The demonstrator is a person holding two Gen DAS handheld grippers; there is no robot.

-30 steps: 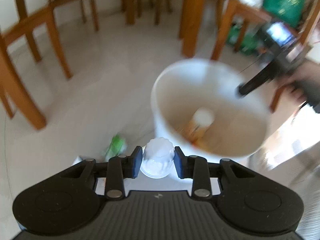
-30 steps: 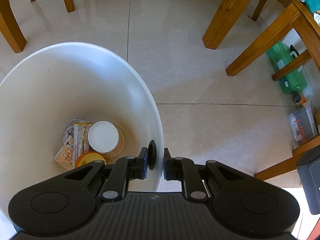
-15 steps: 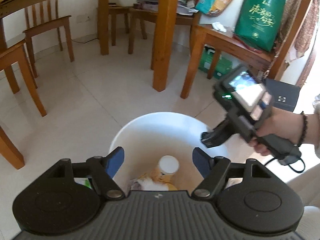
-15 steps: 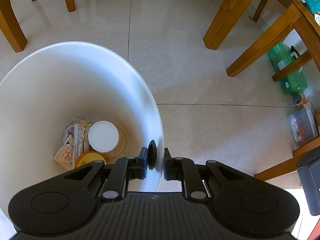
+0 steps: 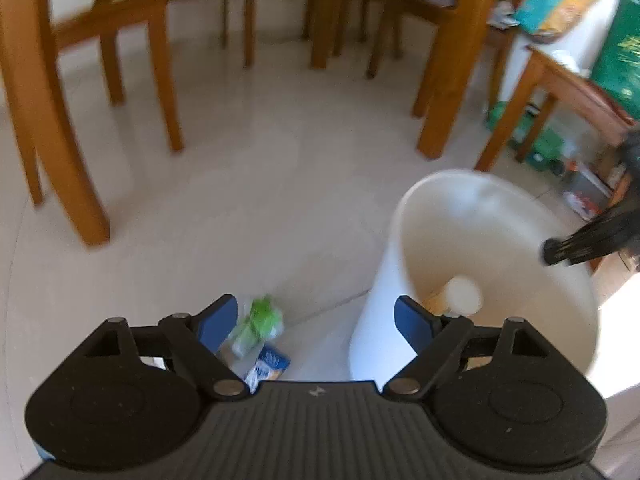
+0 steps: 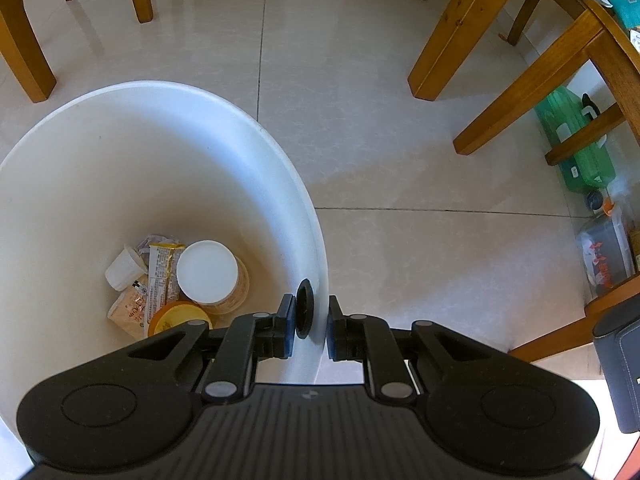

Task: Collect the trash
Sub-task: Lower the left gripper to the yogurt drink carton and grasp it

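Two grippers work: my right gripper (image 6: 311, 322) clamps the bin (image 6: 280, 152) rim to steady it; my left gripper (image 5: 316, 322), empty, is opening above the floor wrappers (image 5: 260, 330)

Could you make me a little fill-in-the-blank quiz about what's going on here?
1. The right gripper is clamped on the rim of the white ____.
2. The left gripper holds ____ between its opening jaws.
3. The green wrapper lies on the ____, outside the bin.

Answers: bin; nothing; floor
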